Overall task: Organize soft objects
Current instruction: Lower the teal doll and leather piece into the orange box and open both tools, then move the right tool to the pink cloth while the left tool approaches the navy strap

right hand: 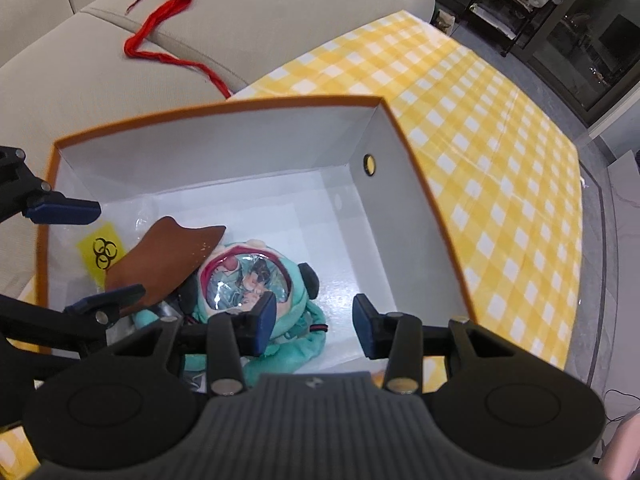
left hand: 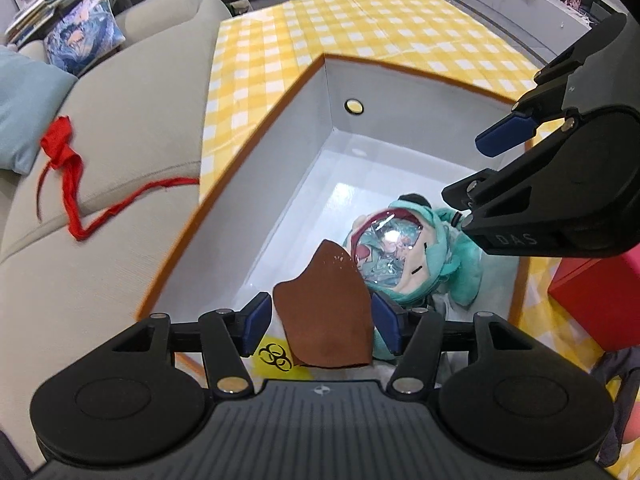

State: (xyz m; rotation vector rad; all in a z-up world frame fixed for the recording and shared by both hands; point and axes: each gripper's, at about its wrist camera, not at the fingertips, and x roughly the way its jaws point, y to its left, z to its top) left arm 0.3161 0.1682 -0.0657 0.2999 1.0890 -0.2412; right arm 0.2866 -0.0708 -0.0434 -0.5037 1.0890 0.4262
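While both grippers hung over the orange-rimmed white cardboard box [right hand: 404, 184], the soft things already lay in its near end: a teal plush doll with a shiny clear face bubble [right hand: 248, 280], and a brown leather-like flap [right hand: 168, 264] resting partly on it and on a yellow biohazard-marked bag [right hand: 100, 252].

Risks, as I judged them: the brown flap sat right between the left gripper [left hand: 320, 320] jaws in its own view, so any closing could have snagged it and dragged it back out. The doll's loose teal limbs near the right gripper [right hand: 314, 322] could have caught on a finger the same way. A red fabric strip [right hand: 172, 12] lay on the beige sofa [right hand: 248, 32], outside the box, likely not yet sorted.

Pose: both grippers pointed steeply down into the box, side by side, right one just beside the doll. Left jaws stood wide, pads clear of the flap. Right jaws stood moderately apart, nothing pressed between them.
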